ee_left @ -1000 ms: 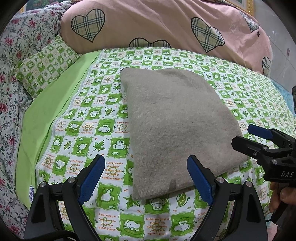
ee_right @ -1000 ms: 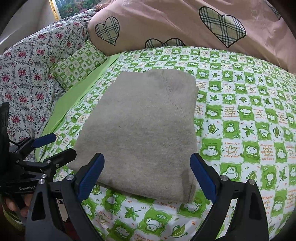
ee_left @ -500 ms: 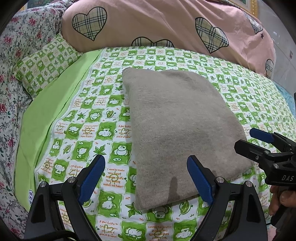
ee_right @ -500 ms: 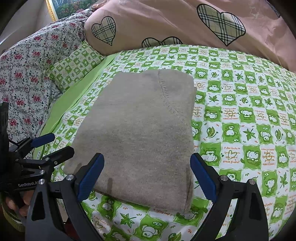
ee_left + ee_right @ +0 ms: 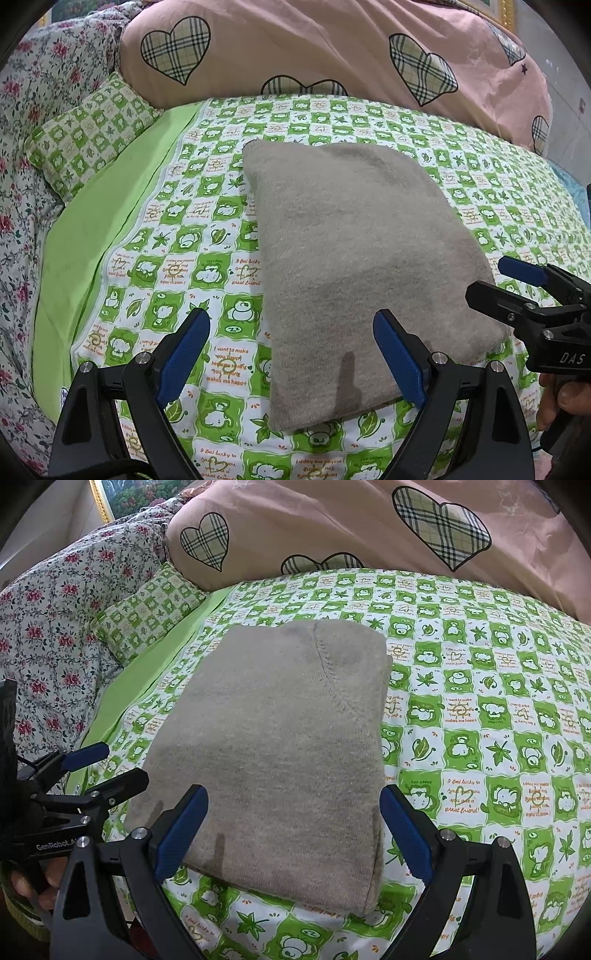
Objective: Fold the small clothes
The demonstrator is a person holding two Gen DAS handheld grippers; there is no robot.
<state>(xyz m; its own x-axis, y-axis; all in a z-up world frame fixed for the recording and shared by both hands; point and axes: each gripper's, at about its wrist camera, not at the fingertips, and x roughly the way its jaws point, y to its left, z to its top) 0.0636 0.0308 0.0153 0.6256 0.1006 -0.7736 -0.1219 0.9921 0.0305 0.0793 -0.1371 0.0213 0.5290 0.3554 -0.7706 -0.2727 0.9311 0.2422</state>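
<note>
A grey knitted garment (image 5: 354, 258) lies folded into a flat rectangle on the green-and-white checked bed sheet (image 5: 207, 266); it also shows in the right wrist view (image 5: 280, 746). My left gripper (image 5: 291, 354) is open and empty, held above the garment's near left corner. My right gripper (image 5: 295, 830) is open and empty above the garment's near edge. Each gripper appears in the other's view: the right one (image 5: 517, 284) at the right, the left one (image 5: 96, 771) at the left. Neither touches the cloth.
A pink quilt with plaid hearts (image 5: 332, 55) is heaped at the back. A small checked pillow (image 5: 88, 133) and a floral cover (image 5: 18, 206) lie at the left. A plain green strip of sheet (image 5: 110, 214) runs beside the garment.
Both grippers have drawn back and up a little from the folded garment, which now sits lower and farther in the views. The garment itself has not moved.
</note>
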